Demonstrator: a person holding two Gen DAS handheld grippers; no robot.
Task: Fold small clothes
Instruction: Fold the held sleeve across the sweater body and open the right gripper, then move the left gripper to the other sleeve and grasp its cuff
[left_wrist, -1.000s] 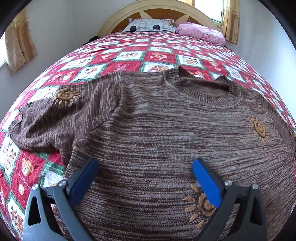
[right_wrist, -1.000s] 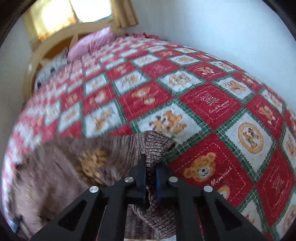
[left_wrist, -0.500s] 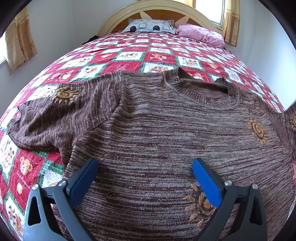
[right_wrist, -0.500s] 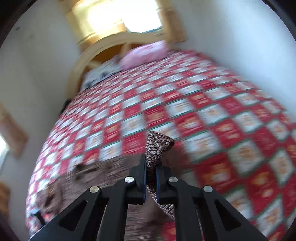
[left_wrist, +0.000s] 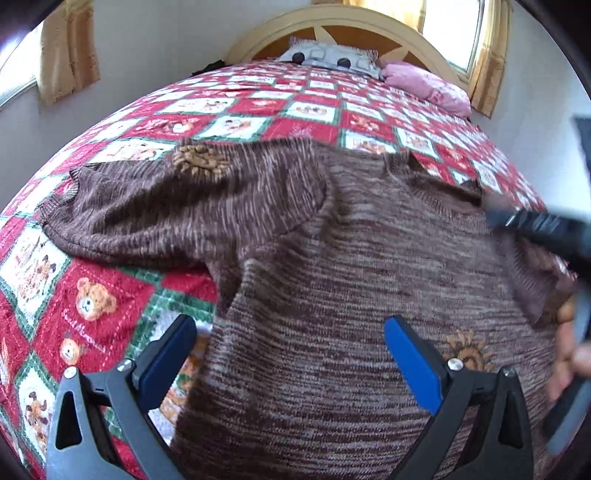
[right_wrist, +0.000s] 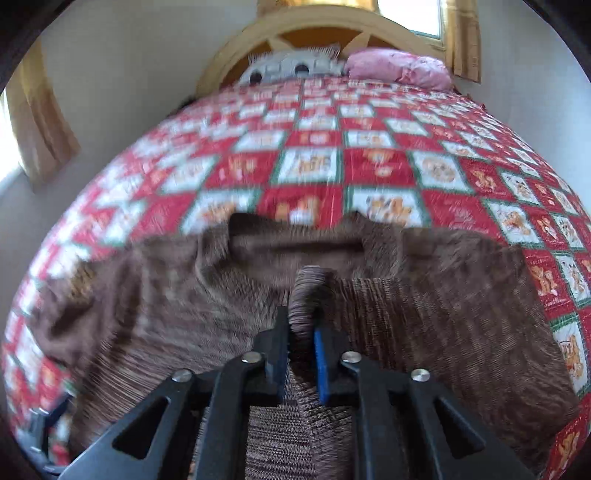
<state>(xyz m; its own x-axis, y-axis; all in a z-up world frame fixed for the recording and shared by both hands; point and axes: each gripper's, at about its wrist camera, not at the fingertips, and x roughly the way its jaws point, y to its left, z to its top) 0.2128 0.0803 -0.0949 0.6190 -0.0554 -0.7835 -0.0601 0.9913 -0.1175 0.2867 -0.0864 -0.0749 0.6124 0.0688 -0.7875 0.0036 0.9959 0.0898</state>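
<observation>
A brown knit sweater (left_wrist: 332, 280) with orange sun patches lies front up on the bed. Its left sleeve (left_wrist: 155, 206) is spread out to the left. My left gripper (left_wrist: 290, 354) is open and empty, low over the sweater's lower left edge. My right gripper (right_wrist: 300, 332) is shut on the cuff of the right sleeve (right_wrist: 308, 291) and holds it over the sweater's chest, just below the collar (right_wrist: 295, 243). In the left wrist view the right gripper (left_wrist: 539, 229) shows blurred at the right, with the sleeve (left_wrist: 532, 284) hanging from it.
The bed has a red, white and green bear-print quilt (left_wrist: 280, 110). A grey pillow (left_wrist: 325, 55) and a pink pillow (left_wrist: 424, 85) lie at the wooden headboard (left_wrist: 347, 22). Walls and curtained windows stand on both sides.
My right gripper has carried the right sleeve from the bed's right side inward over the sweater's chest. My left gripper has shifted left, toward the sweater's lower left edge.
</observation>
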